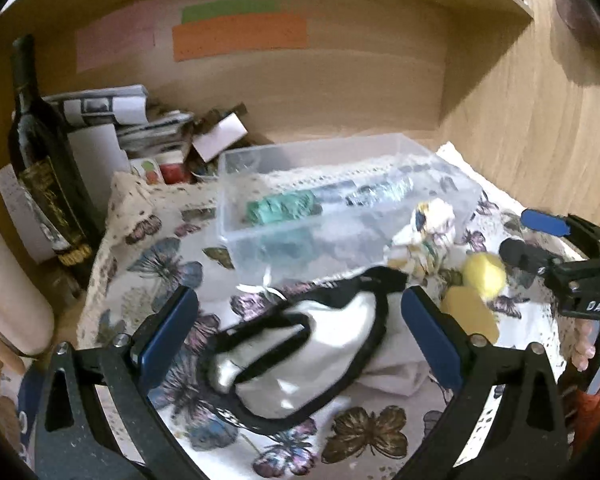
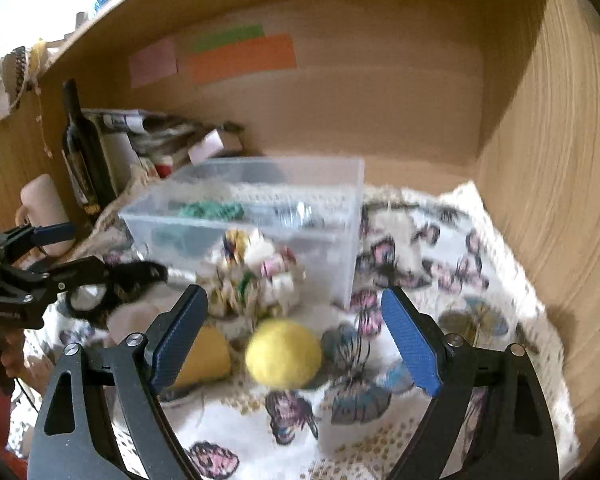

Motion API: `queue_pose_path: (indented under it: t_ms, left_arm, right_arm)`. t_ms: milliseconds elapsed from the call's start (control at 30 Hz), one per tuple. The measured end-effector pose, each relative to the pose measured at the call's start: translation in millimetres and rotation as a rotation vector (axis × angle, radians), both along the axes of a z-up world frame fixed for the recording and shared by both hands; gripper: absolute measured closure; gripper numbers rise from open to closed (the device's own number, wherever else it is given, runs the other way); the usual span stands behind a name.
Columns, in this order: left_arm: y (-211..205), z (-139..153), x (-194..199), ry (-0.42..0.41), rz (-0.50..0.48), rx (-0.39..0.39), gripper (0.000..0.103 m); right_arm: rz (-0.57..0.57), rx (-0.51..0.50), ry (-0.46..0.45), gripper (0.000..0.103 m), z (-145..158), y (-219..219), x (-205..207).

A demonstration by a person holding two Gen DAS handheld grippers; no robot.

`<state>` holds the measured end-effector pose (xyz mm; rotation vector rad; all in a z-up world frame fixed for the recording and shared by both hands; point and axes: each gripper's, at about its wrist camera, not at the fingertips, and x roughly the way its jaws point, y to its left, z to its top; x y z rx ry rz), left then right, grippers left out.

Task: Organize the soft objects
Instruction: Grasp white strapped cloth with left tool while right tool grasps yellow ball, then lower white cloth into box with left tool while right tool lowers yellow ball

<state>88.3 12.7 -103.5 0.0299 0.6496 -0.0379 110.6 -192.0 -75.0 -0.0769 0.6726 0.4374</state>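
Straddling the limp black-and-white pouch [image 1: 300, 344], the left claw [image 1: 300, 320] is held wide; a bunched middle pinch is advised. The right claw [image 2: 296, 328] gapes around the light, squashy yellow ball [image 2: 283, 354].

Dim warm light — motion blur, fisheye bending, dark vignetted corners.

Left gripper [image 1: 300, 330]: your black speckled frame, silver screws.
Fingers [image 1: 168, 330]: blue ribbed pads.
Right gripper [image 2: 294, 340]: your matching black frame; white lettering on its body in the left view.
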Motion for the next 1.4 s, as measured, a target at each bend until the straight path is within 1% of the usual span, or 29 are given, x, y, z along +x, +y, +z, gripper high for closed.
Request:
queue_pose_path:
  t_ms: [133,200,267,300,367,400,433,500,533,600,633,667,700,733,833,967,1167,1400]
  left_arm:
    - [-1.6,-12.7,2.8,0.032,-0.006,-0.026,0.0]
    - [-1.4,-18.9,6.8,0.048,0.006,-0.025,0.0]
    - [-1.1,-24.3,9.6,0.051,0.006,-0.019,0.0]
    - [-1.0,-27.3,11.0,0.048,0.014,-0.006,0.0]
    - [-0.4,-30.3,11.5,0.039,0.011,-0.008,0.0]
    - [0.5,-29.6,11.7,0.035,0.009,-0.012,0.003]
    - [0.6,-28.8,10.9,0.028,0.005,-0.016,0.007]
    - [0.1,-27.0,10.1,0.024,-0.009,-0.016,0.028]
    - [-0.9,-27.1,9.9,0.027,-0.021,-0.018,0.033]
    - [-2.6,-28.9,9.6,0.035,-0.032,-0.021,0.055]
    - [-3.4,-29.3,9.1,0.037,-0.038,-0.022,0.061]
    - [-4.2,-29.6,8.5,0.042,-0.048,-0.026,0.075]
    - [-4.1,-30.3,8.4,0.049,-0.056,-0.032,0.087]
    - [-3.8,-30.4,8.2,0.054,-0.062,-0.039,0.092]
    - [-2.1,-27.2,4.2,0.042,-0.063,-0.048,0.096]
    - [1.5,-15.2,-4.9,0.002,-0.054,-0.05,0.097]
    - [12.8,16.3,-15.5,-0.074,-0.034,-0.067,0.097]
    - [24.1,48.5,-14.4,-0.144,-0.039,-0.088,0.097]
  right_arm:
    - [0.013,-0.004,0.044,0.016,-13.7,1.9,0.1]
    - [0.02,0.003,0.066,0.02,-18.6,2.8,2.0]
    - [0.027,0.009,0.09,0.033,-22.8,4.1,4.2]
    - [0.029,0.013,0.101,0.035,-25.1,4.1,5.4]
    - [0.03,0.017,0.119,0.047,-28.7,3.6,6.5]
    - [0.028,0.02,0.122,0.052,-29.1,2.7,6.8]
    - [0.031,0.023,0.125,0.058,-29.4,2.2,7.2]
    - [0.034,0.028,0.125,0.06,-29.9,1.6,6.3]
    - [0.035,0.026,0.121,0.061,-29.8,1.7,5.6]
    - [0.036,0.02,0.109,0.062,-29.6,2.4,3.3]
    - [0.035,0.018,0.104,0.063,-29.1,2.9,2.5]
    - [0.035,0.018,0.098,0.063,-28.4,2.7,1.5]
    - [0.037,0.018,0.093,0.063,-27.5,2.4,0.5]
    - [0.035,0.018,0.088,0.063,-26.2,2.8,-0.2]
    - [0.037,0.017,0.059,0.063,-18.7,1.7,-3.1]
    - [0.04,0.024,0.01,0.063,-3.6,1.2,-7.0]
    - [0.05,0.046,-0.064,0.063,19.7,3.8,-7.8]
    - [0.059,0.064,-0.137,0.063,41.5,9.5,-2.2]
